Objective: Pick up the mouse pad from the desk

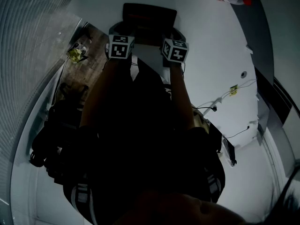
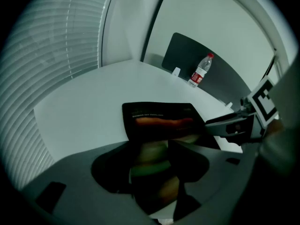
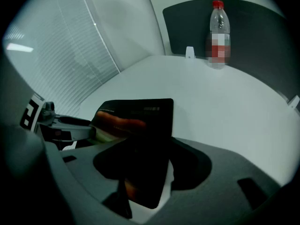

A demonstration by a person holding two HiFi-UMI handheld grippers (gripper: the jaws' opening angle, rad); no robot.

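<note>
The dark mouse pad (image 1: pixel 149 20) lies on the white desk (image 1: pixel 211 55), just beyond both grippers. Its printed face, with an orange band, shows in the left gripper view as the mouse pad (image 2: pixel 159 118) and in the right gripper view as the mouse pad (image 3: pixel 140 121). My left gripper (image 2: pixel 150 172) stands open, and the pad's near end runs between its dark fingers (image 2: pixel 112 172). My right gripper (image 3: pixel 147 177) stands about as wide as the left over the pad's near right corner. Whether any pad presses on it is hidden in the dark. The marker cubes (image 1: pixel 121 46) sit side by side.
A clear water bottle (image 3: pixel 218 34) with a red cap stands at the far end of the desk against a dark divider panel (image 3: pixel 253 27). Window blinds (image 2: pixel 51 64) run along the left. Cables and a small yellow tag (image 1: pixel 233 90) lie at the right.
</note>
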